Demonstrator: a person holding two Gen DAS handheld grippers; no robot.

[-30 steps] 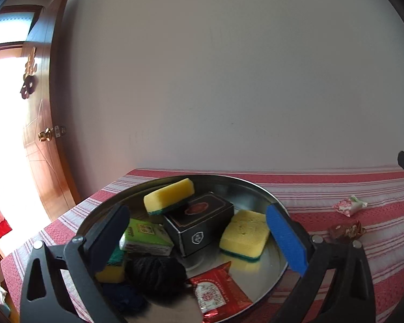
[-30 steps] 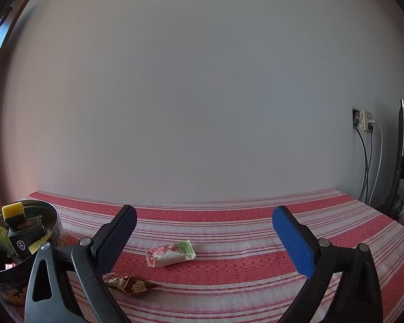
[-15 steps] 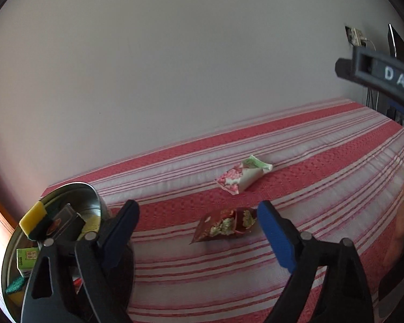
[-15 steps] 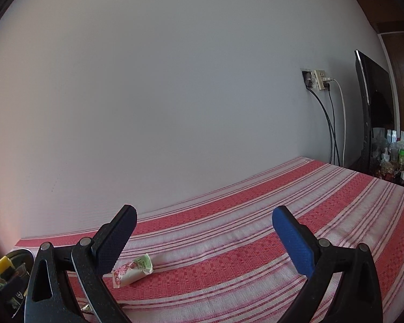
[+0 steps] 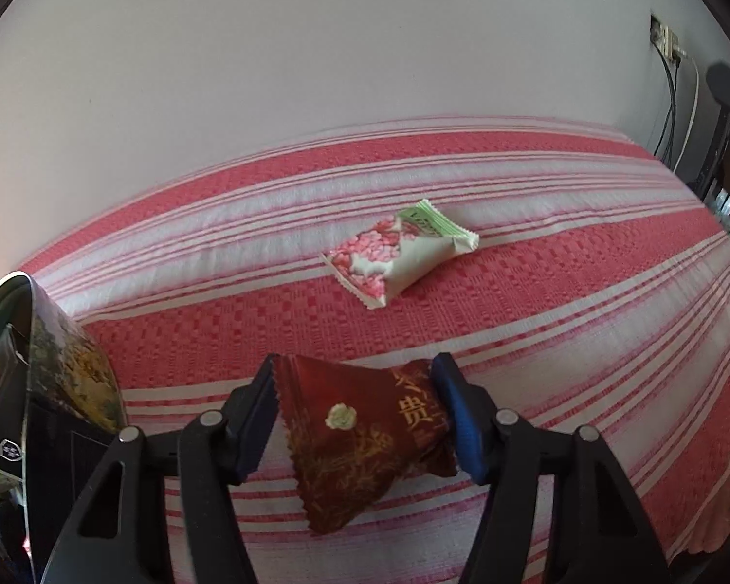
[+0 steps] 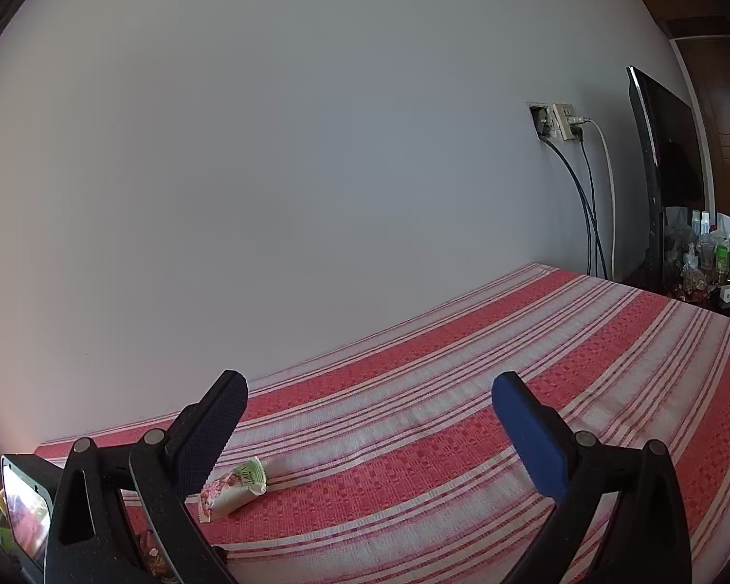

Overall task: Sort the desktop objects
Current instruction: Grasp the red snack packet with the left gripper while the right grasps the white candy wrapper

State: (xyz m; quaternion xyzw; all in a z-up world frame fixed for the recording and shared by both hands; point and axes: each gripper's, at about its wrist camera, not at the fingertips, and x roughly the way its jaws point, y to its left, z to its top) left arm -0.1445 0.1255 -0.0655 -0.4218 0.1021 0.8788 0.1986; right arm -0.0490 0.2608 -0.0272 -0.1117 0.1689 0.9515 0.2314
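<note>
Left gripper point(image 5: 353, 413): jaws closing, dark red snack packet point(image 5: 365, 430) between the pads, both pads against its sides. Packet long axis running from upper left, by the left pad, to the lower right; crimped top edge toward the wall, one serrated corner hanging down toward the camera. Gold characters and a small pale emblem on the upper face.

Beyond the dark red packet, toward the wall: pink-and-white snack packet point(image 5: 399, 253), flat on the cloth, well apart from the jaws. Long axis diagonal, green crimped end up and to the right, pink end down and to the left.

Left of the dark red packet, at the frame edge: round metal tin point(image 5: 68, 370), printed outer wall, black box point(image 5: 0, 389) inside.

Right gripper point(image 6: 367, 430): jaws wide apart, nothing between them, raised over the cloth. Pink-and-white packet just beside its left finger in that view.

Surface: striped tablecloth point(image 5: 559, 292), red woven bands alternating with pale ones, covering the whole tabletop.

Room: plain white wall point(image 6: 316, 146) behind the cloth; wall socket point(image 6: 557, 121) with plugged cables far right of the packets; dark flat screen point(image 6: 657, 170) further right, bottles and a cup clustered beneath.
</note>
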